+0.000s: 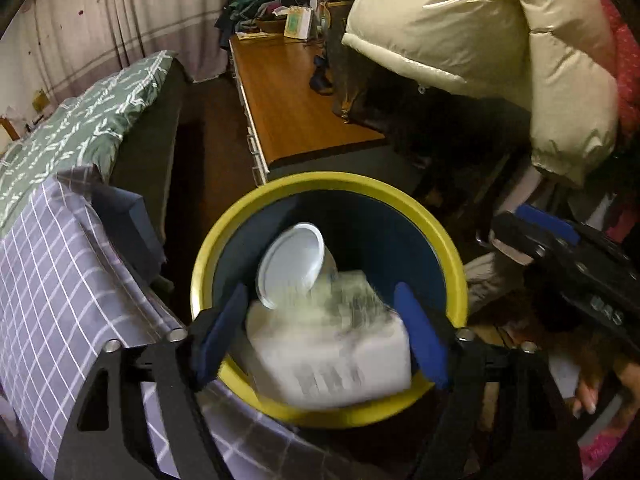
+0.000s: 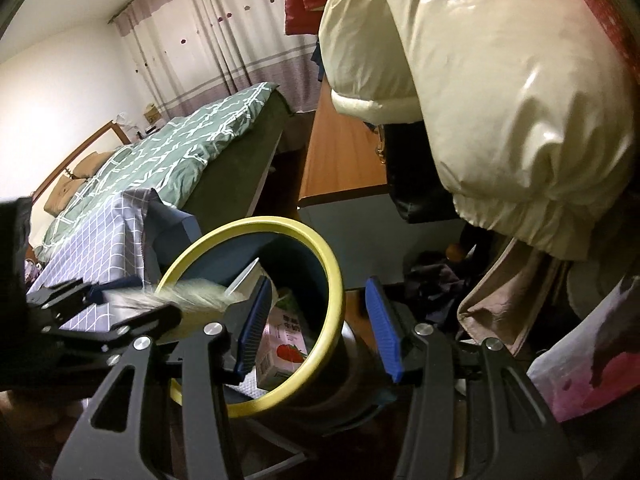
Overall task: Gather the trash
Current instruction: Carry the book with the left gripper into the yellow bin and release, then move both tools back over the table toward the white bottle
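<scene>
Trash: a white rectangular paper carton [image 1: 328, 344], blurred, with grey print on its face, sits at the mouth of the round dark-blue bin with the yellow rim [image 1: 448, 248], at 6 o'clock in the left wrist view. It lies between the blue pads of the left gripper [image 1: 320, 336]; the pads stand clear of both its sides, so the jaws are parted and grip nothing. The carton looks released.

A white round plastic lid or cup [image 1: 292, 262] leans in the bin just past the carton, toward 12 o'clock. In the right wrist view a pink carton with a strawberry picture [image 2: 286, 346] lies lower inside.

The right gripper [image 2: 316, 330] hovers at the bin's near rim, jaws partly open and holding nothing; the yellow rim passes between its pads. It is unclear whether either pad touches the rim.

Risks, judged:
- The carton overlaps the near rim at 6 o'clock; it could catch there and tip out onto the checked grey bedsheet [image 1: 60, 280] beside the bin.
- The lid below may prop it up.
- The right gripper is close enough to knock the bin over.
</scene>
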Demonstrator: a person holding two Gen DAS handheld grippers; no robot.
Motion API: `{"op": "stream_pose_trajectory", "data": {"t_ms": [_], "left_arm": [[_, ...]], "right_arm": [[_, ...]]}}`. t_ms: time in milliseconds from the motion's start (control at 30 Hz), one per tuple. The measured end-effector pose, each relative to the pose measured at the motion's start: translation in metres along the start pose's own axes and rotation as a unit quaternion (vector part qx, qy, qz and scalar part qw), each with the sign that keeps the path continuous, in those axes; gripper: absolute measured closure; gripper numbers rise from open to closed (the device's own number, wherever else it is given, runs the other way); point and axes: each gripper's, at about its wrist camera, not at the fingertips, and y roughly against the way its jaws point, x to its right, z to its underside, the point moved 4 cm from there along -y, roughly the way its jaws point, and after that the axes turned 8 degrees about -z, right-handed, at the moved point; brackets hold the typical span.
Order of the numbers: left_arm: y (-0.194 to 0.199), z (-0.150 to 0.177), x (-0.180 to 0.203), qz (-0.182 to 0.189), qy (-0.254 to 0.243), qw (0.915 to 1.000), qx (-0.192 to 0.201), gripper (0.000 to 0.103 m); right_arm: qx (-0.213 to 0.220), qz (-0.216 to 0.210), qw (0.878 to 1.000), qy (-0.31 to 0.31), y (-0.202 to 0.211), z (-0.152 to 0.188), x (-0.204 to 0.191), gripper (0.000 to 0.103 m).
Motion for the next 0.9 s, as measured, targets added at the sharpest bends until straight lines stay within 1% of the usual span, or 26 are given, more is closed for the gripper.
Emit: {"op": "stream_pose_trajectory", "data": {"t_ms": [33,100,167,367,467,567,667,700,767,800,867,900], "left_arm": [[0.001,-0.001,-0.002,-0.005,0.004,1.0000,0.002,0.022],[0.008,0.003,-0.009,0.002,0.015,0.9999,0.005,0.021],[0.016,0.007,-0.016,0.000,0.022,0.9997,0.009,0.021],[0.070,0.040,-0.068,-0.004,0.077,0.9963,0.039,0.014],[0.099,0.062,-0.102,-0.028,0.103,0.9927,0.057,0.014],[0.131,0.089,-0.138,-0.061,0.134,0.9864,0.073,0.013],[0.160,0.121,-0.176,-0.105,0.165,0.9768,0.086,0.011],[0.169,0.134,-0.190,-0.123,0.176,0.9724,0.090,0.011],[0.188,0.161,-0.220,-0.160,0.204,0.9608,0.099,0.010],[0.193,0.170,-0.230,-0.170,0.214,0.9568,0.100,0.010],[0.202,0.196,-0.257,-0.196,0.242,0.9455,0.096,0.010],[0.206,0.212,-0.271,-0.211,0.258,0.9382,0.092,0.010]], "right_arm": [[-0.001,0.000,1.000,0.000,-0.001,0.001,0.000,0.053],[-0.003,-0.002,1.000,0.002,-0.003,0.002,-0.001,0.053],[-0.006,-0.004,1.000,0.004,-0.005,0.003,-0.004,0.053],[-0.013,-0.011,1.000,0.018,-0.008,0.005,-0.017,0.052],[-0.012,-0.014,0.999,0.026,-0.006,0.005,-0.027,0.052],[-0.011,-0.018,0.999,0.036,-0.005,0.004,-0.039,0.052],[-0.011,-0.025,0.998,0.049,-0.004,0.004,-0.056,0.052],[-0.011,-0.029,0.998,0.056,-0.003,0.003,-0.064,0.052],[-0.011,-0.036,0.997,0.068,-0.004,0.002,-0.077,0.052],[-0.012,-0.041,0.996,0.075,-0.004,0.002,-0.086,0.052],[-0.016,-0.054,0.994,0.092,-0.005,0.004,-0.107,0.052],[-0.021,-0.064,0.992,0.105,-0.007,0.005,-0.121,0.052]]}}
